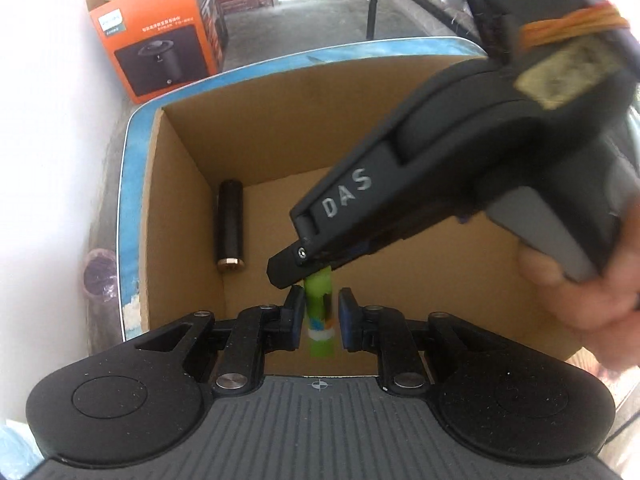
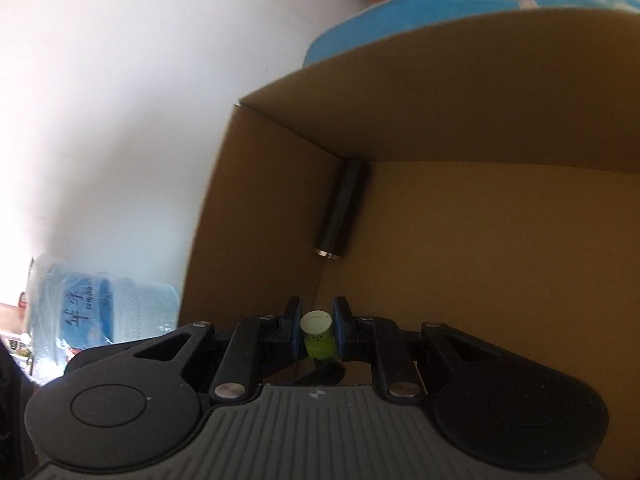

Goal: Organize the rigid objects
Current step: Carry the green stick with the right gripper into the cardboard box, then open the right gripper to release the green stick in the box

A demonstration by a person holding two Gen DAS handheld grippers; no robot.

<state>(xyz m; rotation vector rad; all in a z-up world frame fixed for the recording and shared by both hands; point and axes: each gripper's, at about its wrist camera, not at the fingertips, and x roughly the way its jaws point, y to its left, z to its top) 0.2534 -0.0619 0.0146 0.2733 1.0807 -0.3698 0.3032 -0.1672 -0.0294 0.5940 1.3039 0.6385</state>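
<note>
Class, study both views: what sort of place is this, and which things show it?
Probably a home storage or spare room: an orange product box on a bare floor, a large water jug by the wall, and an open cardboard box being filled.

Brown cardboard box (image 1: 280, 128) floor lies mostly open; only the black cylinder (image 1: 229, 227) hugs its far-left wall.

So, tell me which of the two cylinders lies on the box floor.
The black cylinder with the brass-coloured end, lying along the cardboard box wall. The green tube is up in the right gripper.
</note>
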